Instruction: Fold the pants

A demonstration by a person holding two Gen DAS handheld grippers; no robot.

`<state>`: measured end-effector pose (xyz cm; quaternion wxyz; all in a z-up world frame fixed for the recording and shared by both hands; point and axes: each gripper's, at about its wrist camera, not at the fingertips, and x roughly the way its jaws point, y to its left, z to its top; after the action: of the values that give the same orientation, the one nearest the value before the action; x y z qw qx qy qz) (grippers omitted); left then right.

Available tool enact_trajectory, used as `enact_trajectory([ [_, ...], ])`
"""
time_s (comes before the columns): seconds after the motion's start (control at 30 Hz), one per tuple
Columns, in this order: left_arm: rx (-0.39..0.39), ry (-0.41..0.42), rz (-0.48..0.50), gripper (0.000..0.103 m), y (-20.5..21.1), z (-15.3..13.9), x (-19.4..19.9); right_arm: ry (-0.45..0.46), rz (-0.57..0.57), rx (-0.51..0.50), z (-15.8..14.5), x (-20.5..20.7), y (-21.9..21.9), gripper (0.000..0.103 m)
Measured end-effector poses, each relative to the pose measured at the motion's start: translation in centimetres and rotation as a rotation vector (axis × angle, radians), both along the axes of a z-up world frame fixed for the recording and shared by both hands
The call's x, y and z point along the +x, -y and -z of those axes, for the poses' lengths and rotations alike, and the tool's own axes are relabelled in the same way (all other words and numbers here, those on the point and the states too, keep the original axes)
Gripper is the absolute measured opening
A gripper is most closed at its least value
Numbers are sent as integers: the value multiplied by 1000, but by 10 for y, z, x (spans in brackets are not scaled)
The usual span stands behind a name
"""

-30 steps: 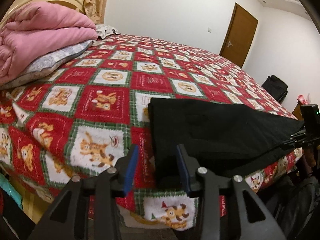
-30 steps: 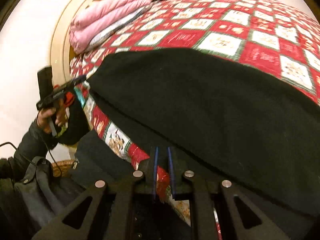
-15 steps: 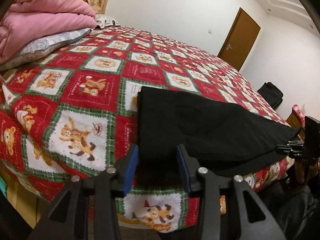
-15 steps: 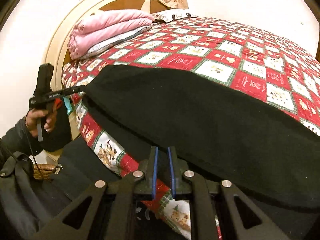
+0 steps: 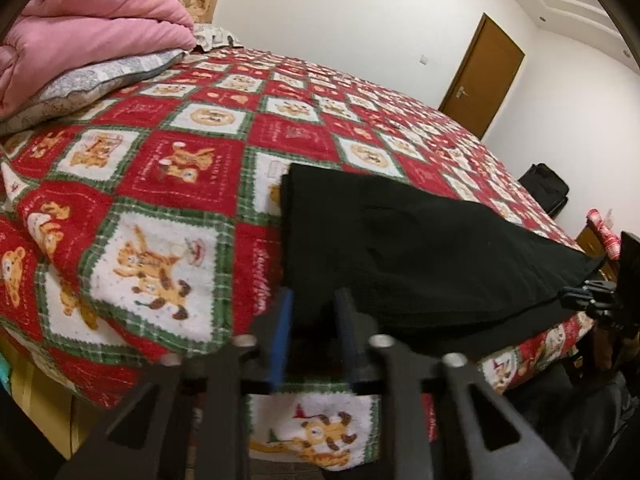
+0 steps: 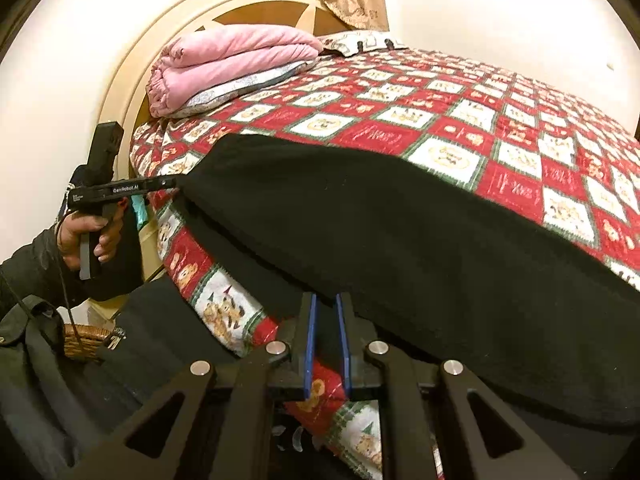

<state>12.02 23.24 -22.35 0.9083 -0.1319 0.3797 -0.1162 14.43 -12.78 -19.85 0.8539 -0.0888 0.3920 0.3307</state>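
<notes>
soft black pants [image 5: 400, 248] on fleecy checked bedspread [image 5: 168, 184]; left claw [image 5: 314, 320] closing on hem – right claw [image 6: 326, 332] clamps edge

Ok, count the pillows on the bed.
2. One grey patterned pillow lies under the folded pink quilt by the headboard; a second, white patterned pillow sits just behind it. The quilt may hide more.
</notes>
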Motion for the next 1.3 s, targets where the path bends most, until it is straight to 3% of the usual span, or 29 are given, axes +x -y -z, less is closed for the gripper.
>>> enact_trajectory([
  [0.07,-12,1,-6,7,-4,1,-1,17,4,-8,-1,1,0,10],
  [0.13,-12,20,-7,5,-6,-2,-3,27,7,-21,1,2,-1,10],
  [0.37,-19,81,16,5,-10,-24,-9,93,-8,-152,13,0,-16,10],
  [0.8,-54,79,21,5,-12,-23,-7,111,-57,-277,30,2,-34,10],
  [1.23,-76,90,26,5,-14,-26,-9,131,-104,-287,29,1,-44,11],
  [1.27,-77,91,26,5,-14,-26,-9,130,-110,-288,28,0,-45,11],
  [1.3,-77,91,26,5,-14,-26,-9,135,-116,-289,28,-1,-46,22],
])
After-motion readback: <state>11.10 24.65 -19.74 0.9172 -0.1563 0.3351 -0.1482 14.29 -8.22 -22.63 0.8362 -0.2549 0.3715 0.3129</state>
